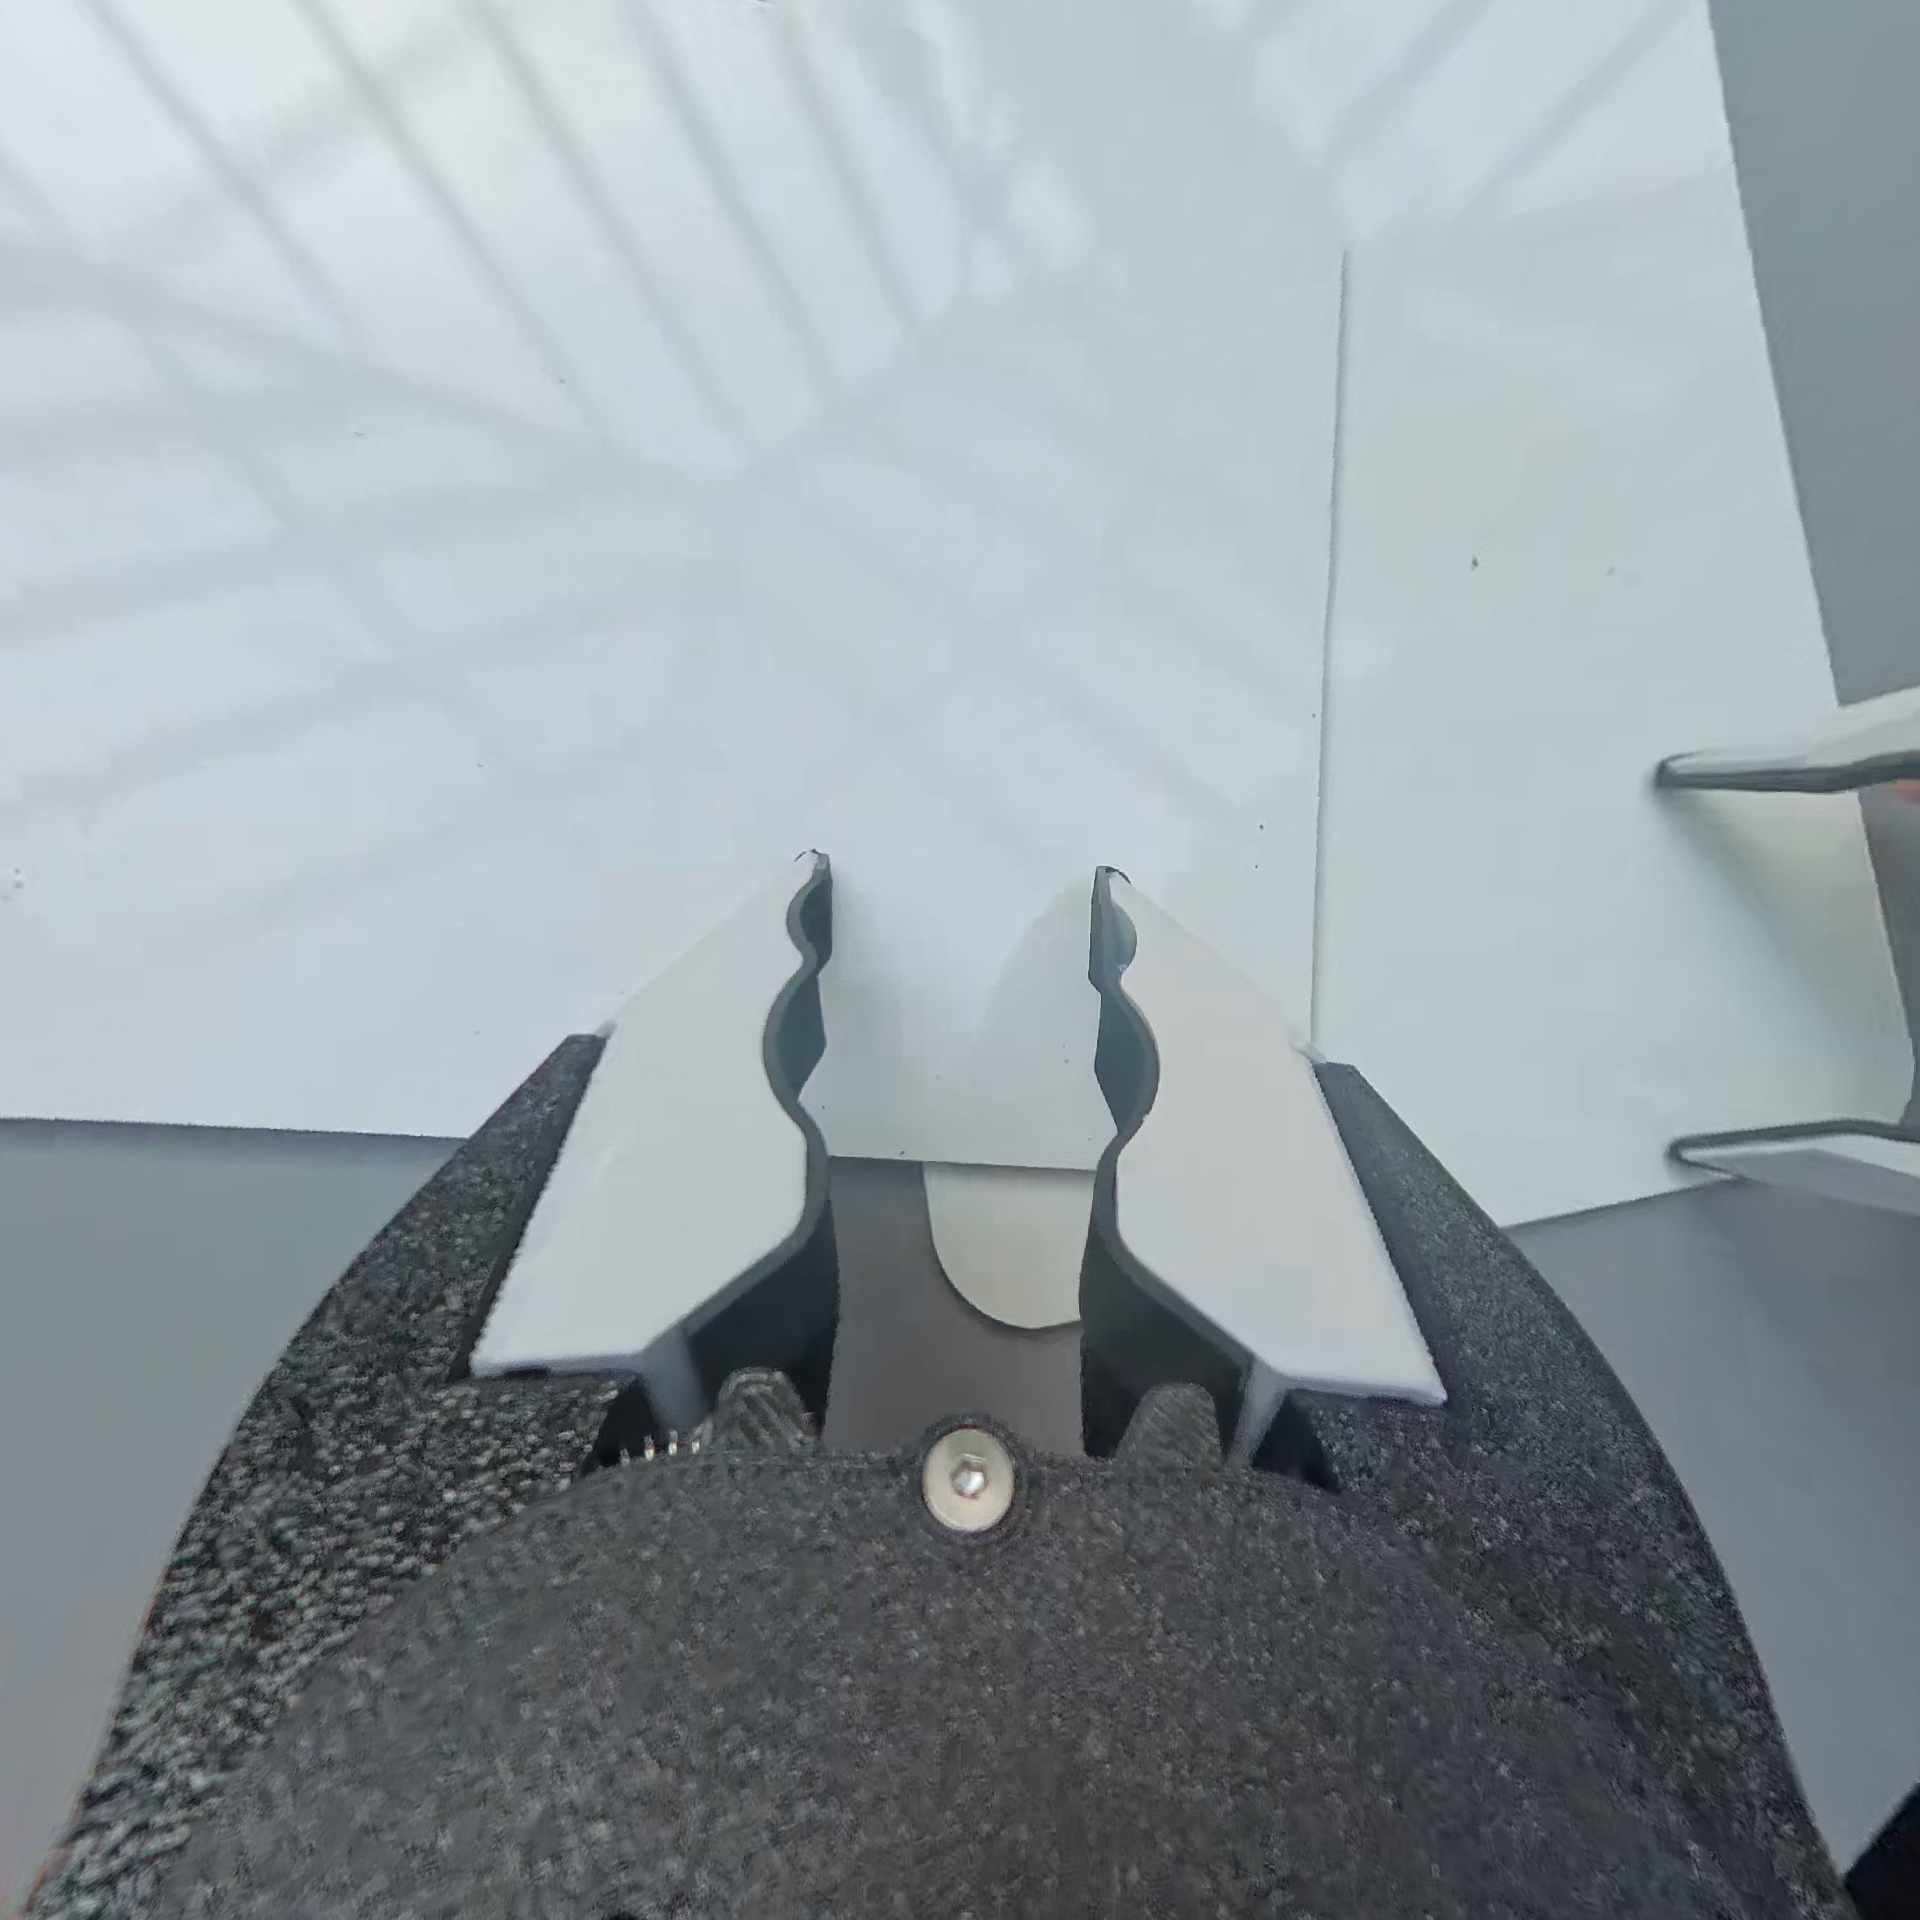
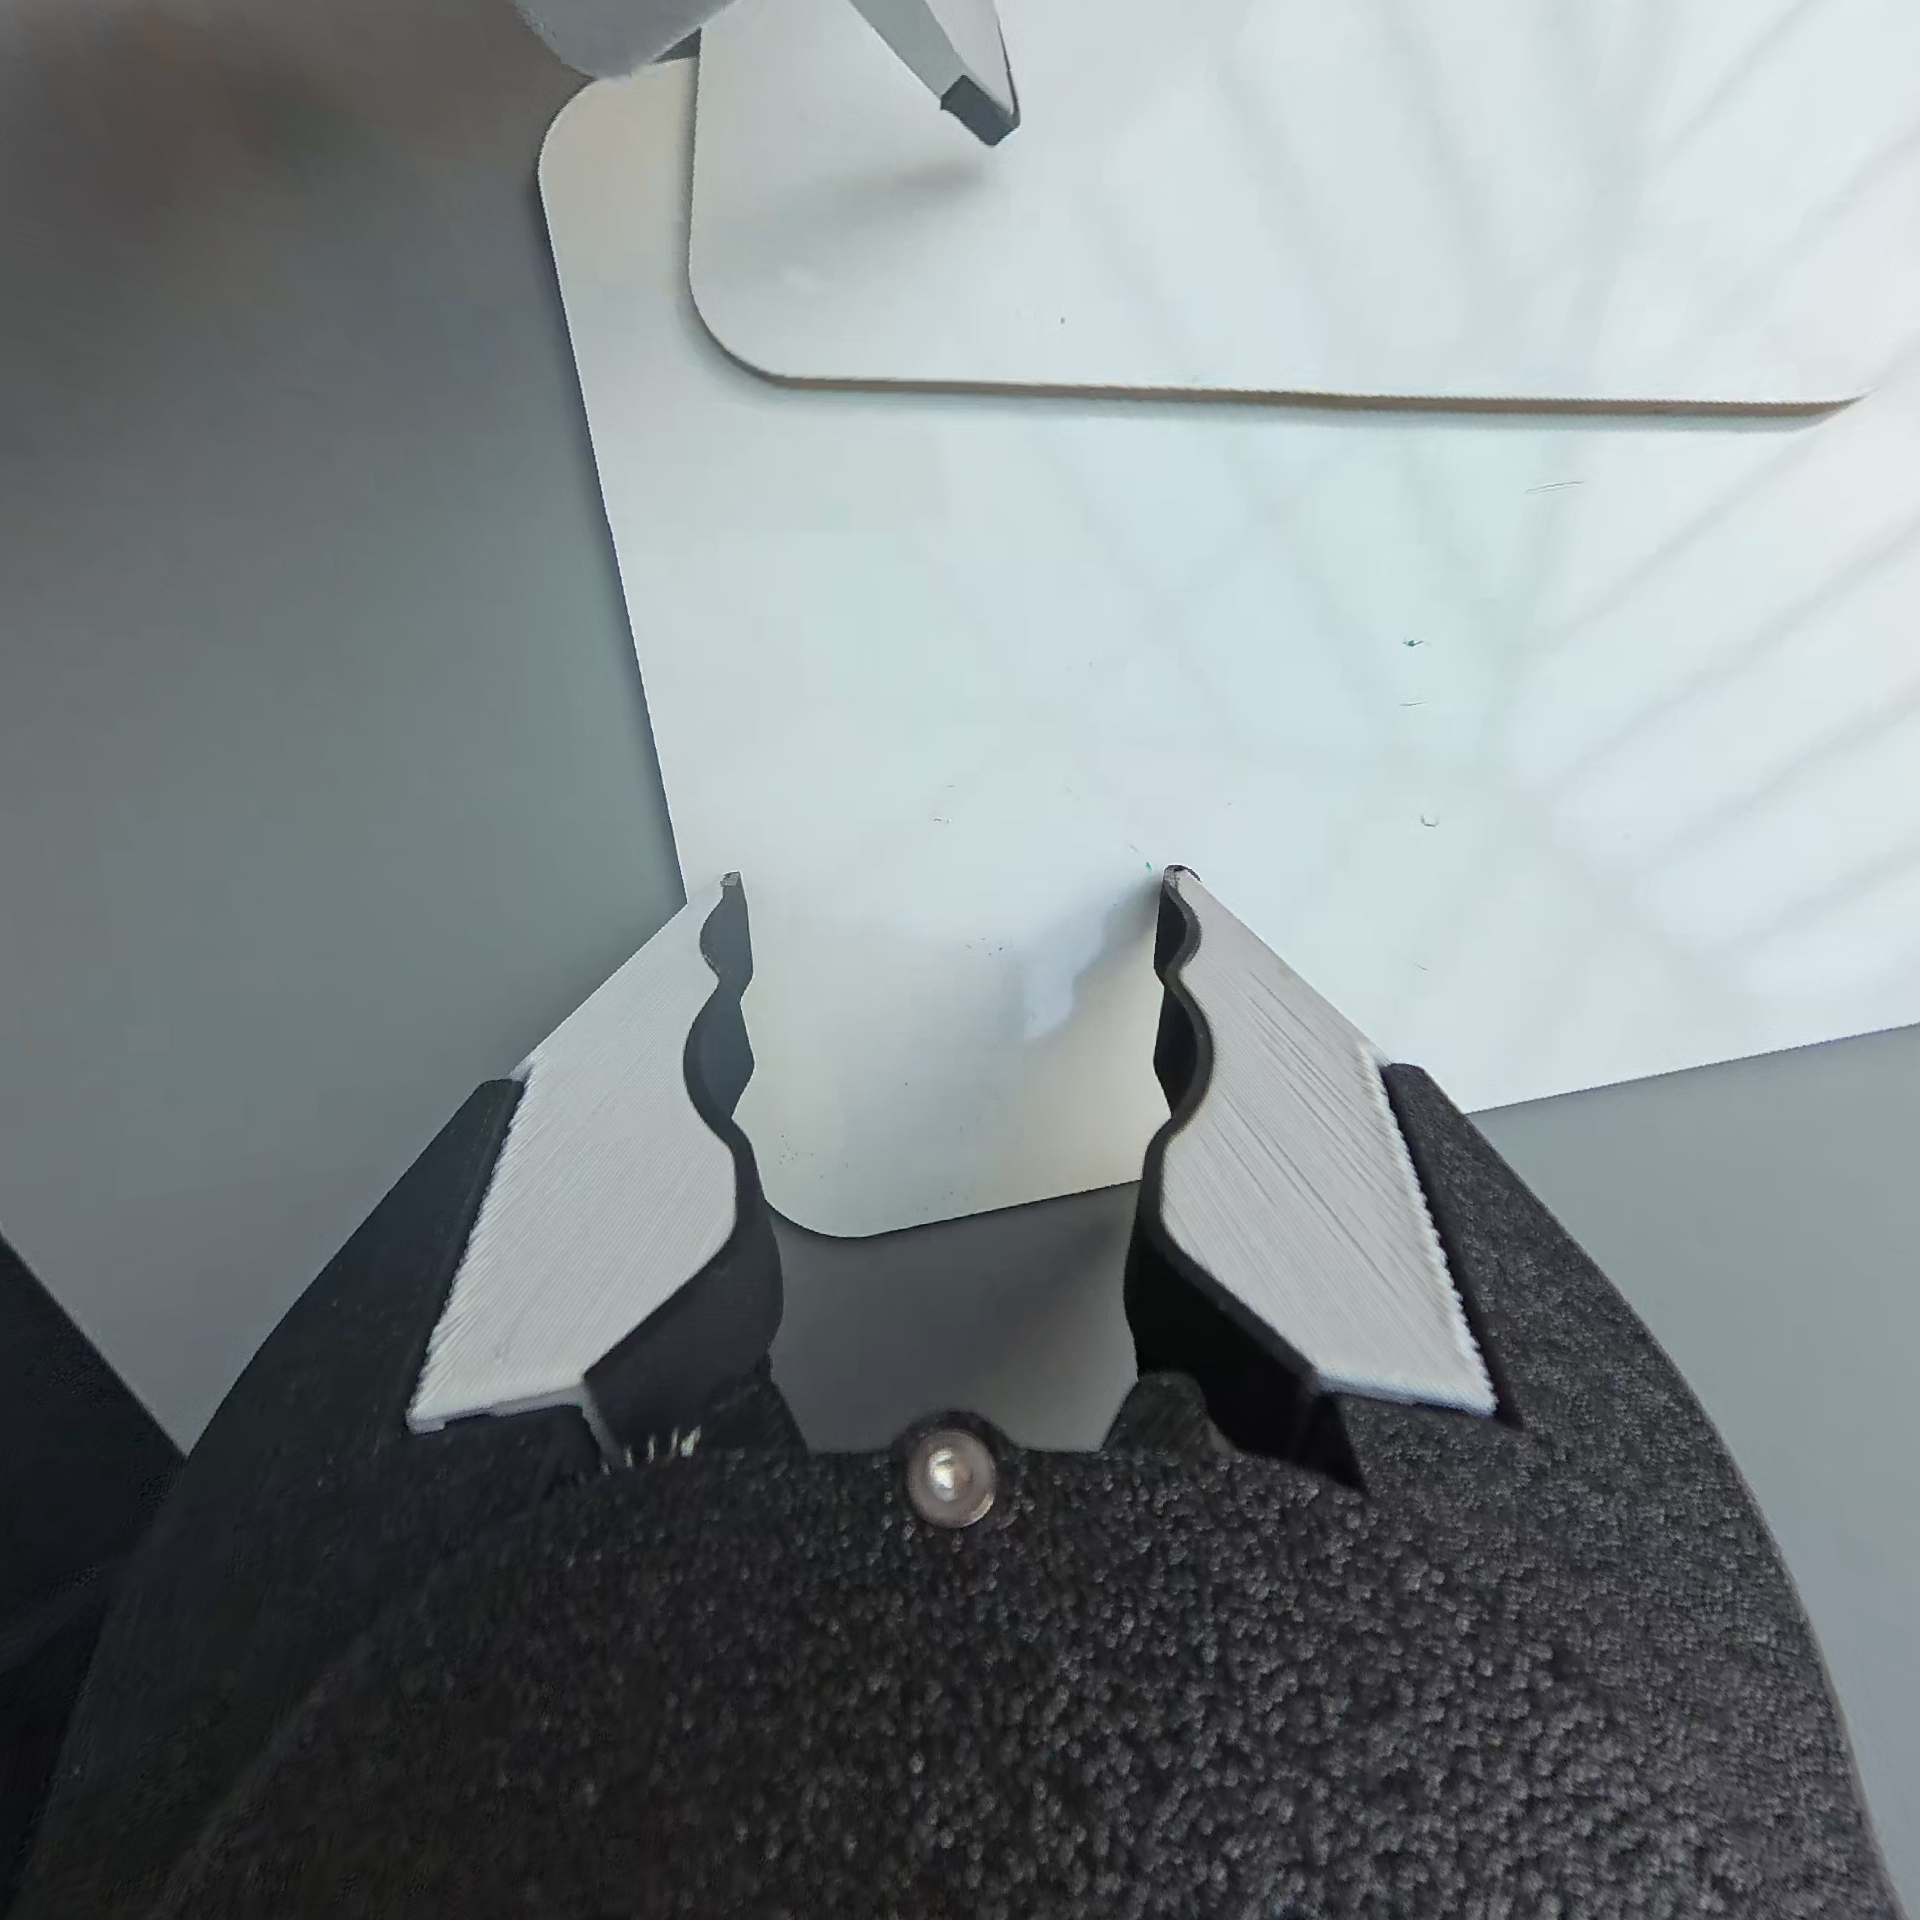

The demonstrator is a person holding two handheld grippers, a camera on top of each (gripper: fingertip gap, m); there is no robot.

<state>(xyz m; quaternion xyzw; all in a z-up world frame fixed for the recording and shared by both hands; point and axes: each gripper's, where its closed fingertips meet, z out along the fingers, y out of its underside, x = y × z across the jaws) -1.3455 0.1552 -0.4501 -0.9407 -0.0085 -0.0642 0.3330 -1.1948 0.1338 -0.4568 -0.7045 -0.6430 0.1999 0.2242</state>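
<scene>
two white boards lie overlapped on a grey table (image 2: 260, 623): upper board (image 2: 1299, 208) with rounded corners rests on the lower board (image 2: 1039, 675). left gripper (image 1: 961, 873) hangs over the boards, fingers spread, holding nothing. right gripper (image 2: 951, 878) sits above the lower board's near corner, fingers apart, empty.

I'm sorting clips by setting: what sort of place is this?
Probably a bare workbench or test table, though little shows. Two white boards lie overlapped on a plain grey tabletop, and both the left gripper and the right gripper hang open above them, holding nothing.
</scene>
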